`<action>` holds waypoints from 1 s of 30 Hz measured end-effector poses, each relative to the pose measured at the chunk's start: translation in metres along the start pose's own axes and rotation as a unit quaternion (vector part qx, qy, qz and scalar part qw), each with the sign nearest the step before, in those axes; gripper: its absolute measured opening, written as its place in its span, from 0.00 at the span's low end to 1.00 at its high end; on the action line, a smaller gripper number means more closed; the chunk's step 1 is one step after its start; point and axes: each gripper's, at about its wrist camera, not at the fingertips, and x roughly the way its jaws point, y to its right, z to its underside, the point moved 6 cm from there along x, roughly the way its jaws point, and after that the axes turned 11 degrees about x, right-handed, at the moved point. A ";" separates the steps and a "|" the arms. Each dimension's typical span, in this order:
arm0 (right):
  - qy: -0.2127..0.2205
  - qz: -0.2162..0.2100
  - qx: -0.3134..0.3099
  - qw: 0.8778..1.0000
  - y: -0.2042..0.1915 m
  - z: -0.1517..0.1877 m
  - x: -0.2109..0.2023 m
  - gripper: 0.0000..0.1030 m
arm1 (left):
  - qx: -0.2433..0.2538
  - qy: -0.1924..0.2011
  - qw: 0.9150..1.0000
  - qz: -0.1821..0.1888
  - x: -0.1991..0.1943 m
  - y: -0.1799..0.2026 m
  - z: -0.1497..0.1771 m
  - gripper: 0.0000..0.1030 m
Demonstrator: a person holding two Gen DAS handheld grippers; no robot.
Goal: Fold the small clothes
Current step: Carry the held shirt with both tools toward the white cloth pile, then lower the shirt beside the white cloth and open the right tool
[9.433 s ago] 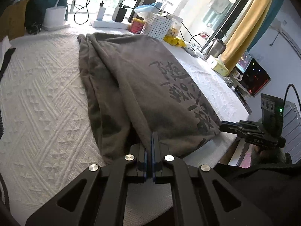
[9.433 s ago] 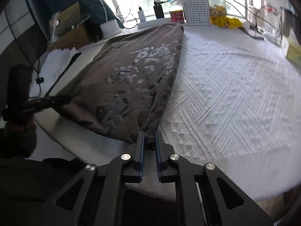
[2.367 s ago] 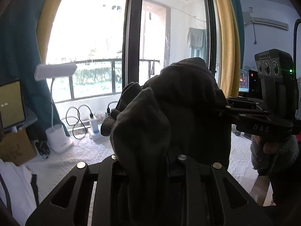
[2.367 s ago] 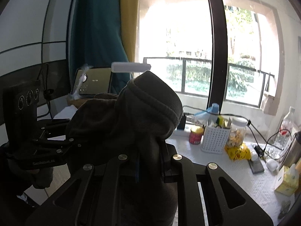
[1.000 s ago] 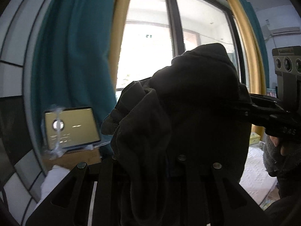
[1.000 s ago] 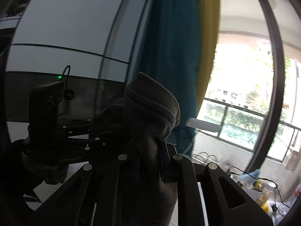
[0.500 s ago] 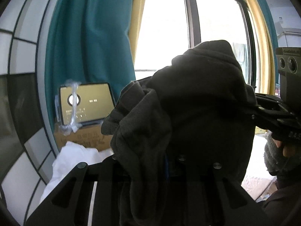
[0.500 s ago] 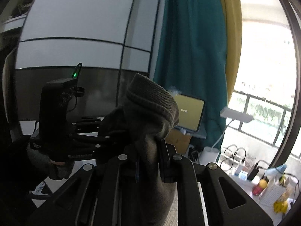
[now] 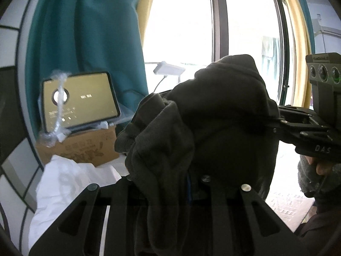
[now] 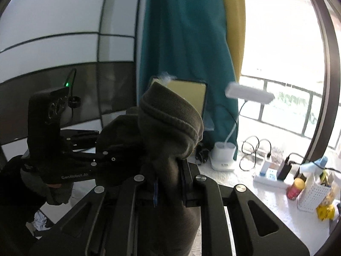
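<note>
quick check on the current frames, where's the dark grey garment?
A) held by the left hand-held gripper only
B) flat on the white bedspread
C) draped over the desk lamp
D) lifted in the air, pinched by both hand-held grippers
D: the dark grey garment hangs bunched between the left hand-held gripper and the right hand-held gripper, each shut on a fold of it, with curtain and window behind rather than the bed.
</note>
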 end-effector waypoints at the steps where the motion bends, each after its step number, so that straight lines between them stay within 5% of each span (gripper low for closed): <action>1: -0.005 0.002 0.003 1.000 0.005 0.001 0.007 0.16 | -0.002 -0.005 1.000 0.004 0.007 -0.002 0.002 0.21; 17: -0.095 0.009 0.065 0.993 0.078 0.040 0.110 0.16 | -0.042 -0.080 0.996 0.011 0.094 -0.021 0.053 0.21; 30: -0.166 0.039 0.127 0.977 0.144 0.095 0.194 0.16 | -0.060 -0.172 0.983 0.017 0.178 -0.040 0.090 0.21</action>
